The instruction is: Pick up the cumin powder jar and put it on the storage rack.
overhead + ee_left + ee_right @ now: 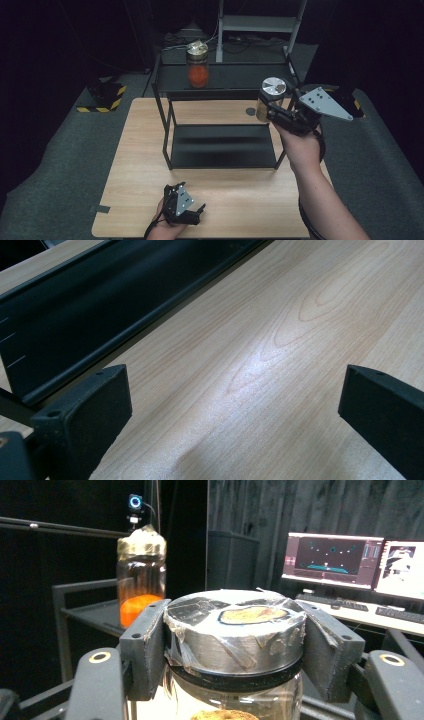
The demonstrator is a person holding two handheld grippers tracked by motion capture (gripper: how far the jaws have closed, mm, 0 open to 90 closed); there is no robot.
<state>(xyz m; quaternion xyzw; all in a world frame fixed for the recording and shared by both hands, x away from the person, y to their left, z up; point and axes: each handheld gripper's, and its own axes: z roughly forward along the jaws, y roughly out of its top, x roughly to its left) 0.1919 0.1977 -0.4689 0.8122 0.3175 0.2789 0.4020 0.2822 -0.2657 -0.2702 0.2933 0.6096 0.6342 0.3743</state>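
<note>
Nearest to me, low in the high view, my left gripper (192, 212) sits at the front edge of the worktop (135, 165), its fingers (90, 415) spread wide with bare wood grain between them. From there I go by size: the pale wooden worktop carries a black two-tier metal rack (220, 145), whose lower shelf lies dark just beyond the left gripper and whose upper shelf stands toward the back. On that upper shelf I see a glass jar with orange contents (198, 65), upright and capped with a crinkled gold top. Off the right end of the rack, my right gripper (272, 107) is held in the air above the worktop, near the level of the upper shelf, its fingers (145, 645) pinching the silver lid (235, 630) of a second glass jar (267, 100) from both sides. The jar hangs upright from that grip, clear tape wrinkled across its lid, well apart from the orange-filled jar.
</note>
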